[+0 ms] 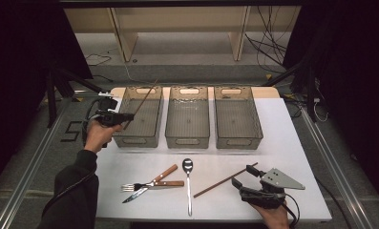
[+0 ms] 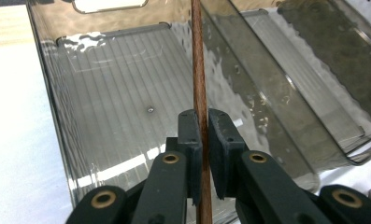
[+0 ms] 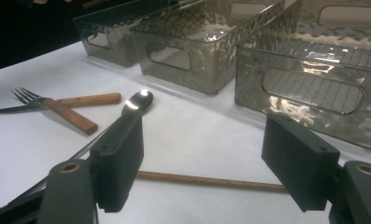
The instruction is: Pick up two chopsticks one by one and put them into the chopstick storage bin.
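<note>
Pinching a thin brown wooden chopstick (image 2: 199,93) between its pressed-together pads, the left tool (image 1: 125,117) holds the stick slanted over the leftmost smoky translucent plastic bin (image 1: 140,136), probably to drop it inside. The right tool (image 3: 206,154) rests spread on the white desk (image 1: 301,143), its jaws straddling a second matching chopstick (image 3: 211,181) lying flat between them, untouched, likely next to be picked up.

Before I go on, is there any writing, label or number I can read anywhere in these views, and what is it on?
"5": a large dark figure that reads like a 5, on the grey floor left of the table.
No text, brand or label can be made out on the three bins, the cutlery or the chopsticks.
</note>
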